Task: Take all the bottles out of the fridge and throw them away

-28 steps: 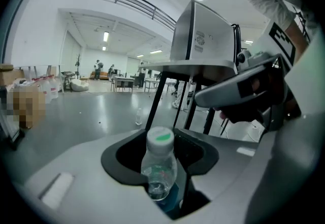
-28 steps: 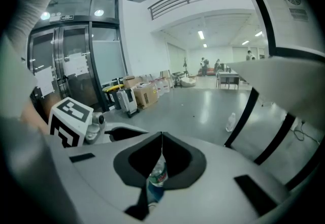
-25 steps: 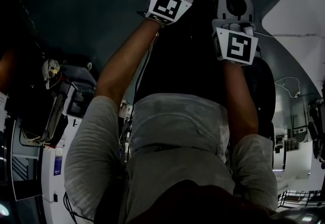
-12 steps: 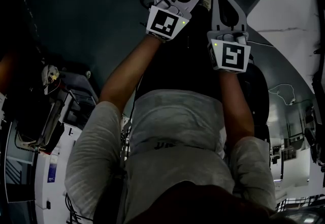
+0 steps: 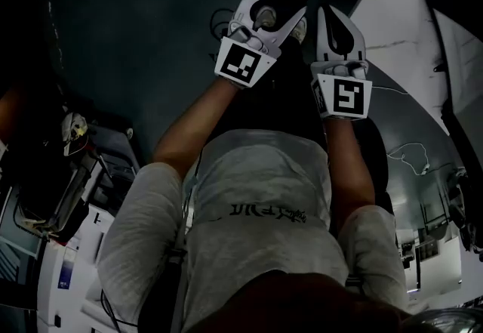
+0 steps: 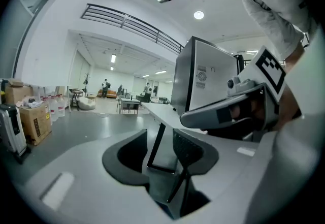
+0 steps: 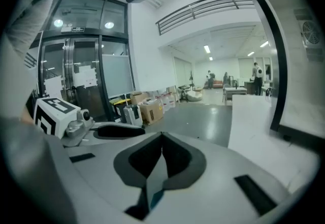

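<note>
Head view, shirt: a grey shirt [image 5: 256, 195] fills the near edge. The dark print across its front is too dim and skewed to read.
Head view, arms: both reach out in front of the body, side by side and close together.
Marker cube [image 5: 241, 63]: one sits on each wrist end. They show black-and-white squares, no letters.
Left claw [image 6: 155, 139]: released and empty. Only a worktop leg and the floor show in the gap.
Right claw [image 7: 162, 139]: clenched tip to tip, on nothing.
Worktop [image 6: 162, 114]: white, just beyond the claws.
Box [image 6: 203, 81]: a tall grey-white appliance standing at the worktop, near the right claw. It may be the fridge, but no door shows.
Stickers [image 6: 202, 75]: a round mark and fine lines on the box's side, too small to read.
Bottles: none in any view, and neither claw holds one. Whether any sit in the fridge cannot be told.
Stage: this fits hands going to fetch a bottle. It fits equally hands coming away after the last one is binned.
Handling: either way, the claws should probably be kept from knocking each other and kept clear of the worktop's edge and the box.
Glass doors [image 7: 84, 65]: paper notices hang on them, unreadable.
Cartons [image 7: 152, 108]: brown, against the far wall, with no legible print.
</note>
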